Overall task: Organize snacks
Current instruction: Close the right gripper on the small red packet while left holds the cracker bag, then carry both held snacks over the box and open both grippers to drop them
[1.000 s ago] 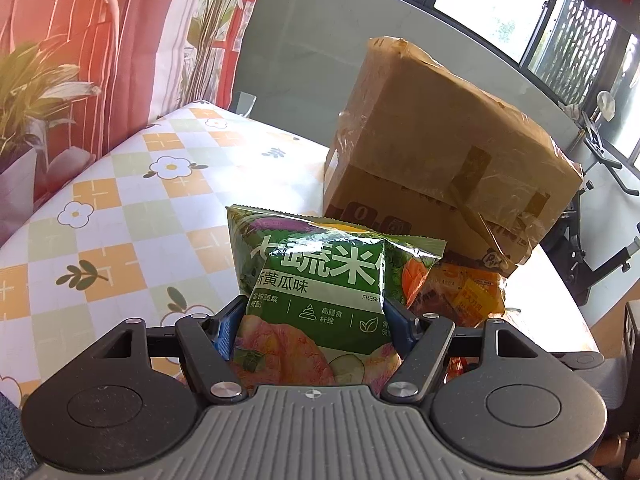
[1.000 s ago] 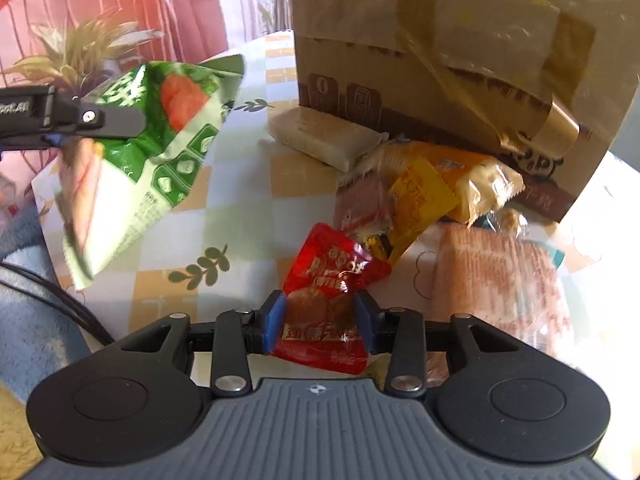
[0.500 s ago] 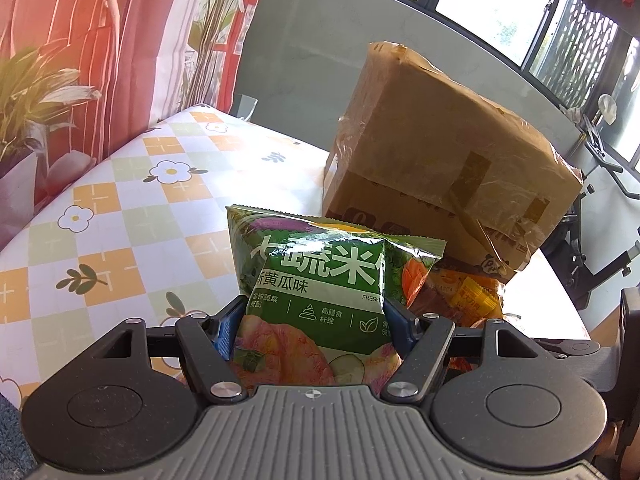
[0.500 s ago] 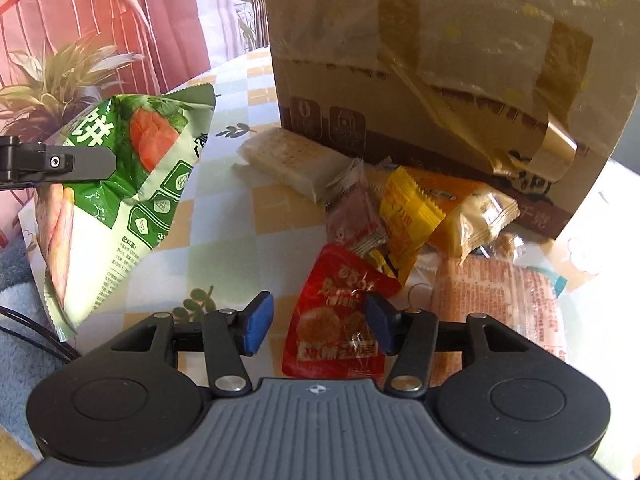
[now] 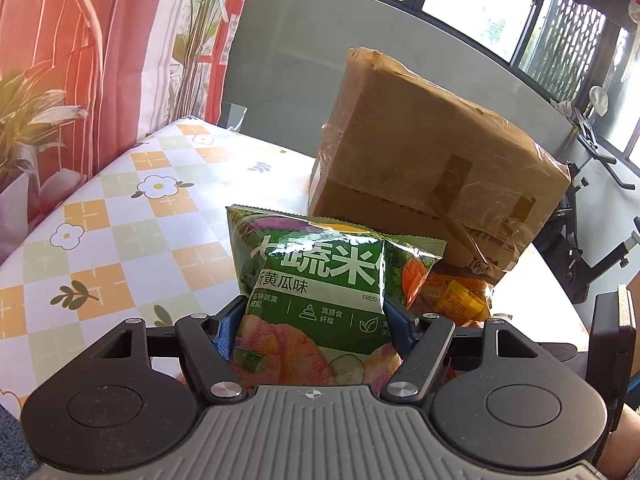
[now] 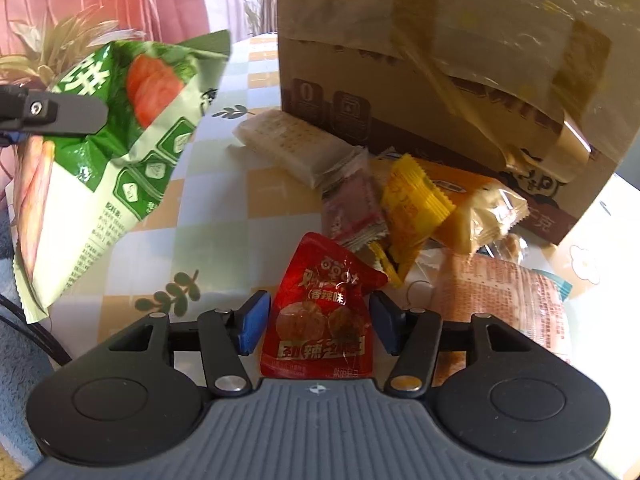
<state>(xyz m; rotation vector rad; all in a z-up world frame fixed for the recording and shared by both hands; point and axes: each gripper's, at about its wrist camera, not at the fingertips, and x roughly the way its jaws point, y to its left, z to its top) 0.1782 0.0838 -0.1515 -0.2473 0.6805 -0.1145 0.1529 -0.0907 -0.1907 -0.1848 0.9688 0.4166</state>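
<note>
My left gripper (image 5: 314, 320) is shut on a green cucumber-flavour snack bag (image 5: 328, 280) and holds it upright above the table. In the right wrist view that same green bag (image 6: 132, 132) hangs at the left. My right gripper (image 6: 316, 320) is open. A small red spicy snack packet (image 6: 324, 280) lies flat on the tablecloth between its blue pads (image 6: 252, 328), with a gap on each side. Just beyond the red packet is a pile of other snacks: a yellow packet (image 6: 412, 208), a pale cracker pack (image 6: 296, 148) and an orange-wrapped pastry (image 6: 476, 208).
A large taped cardboard box (image 6: 440, 60) stands right behind the snack pile. A pink-orange packet (image 6: 504, 300) lies at the right. The checked floral tablecloth (image 5: 120, 216) stretches away to the left. A potted plant (image 5: 24, 120) and a red chair stand beyond the table's left edge.
The right gripper's jaws have opened and let go of the red packet, which now lies on the cloth between them. The left gripper and its green bag have not moved.
</note>
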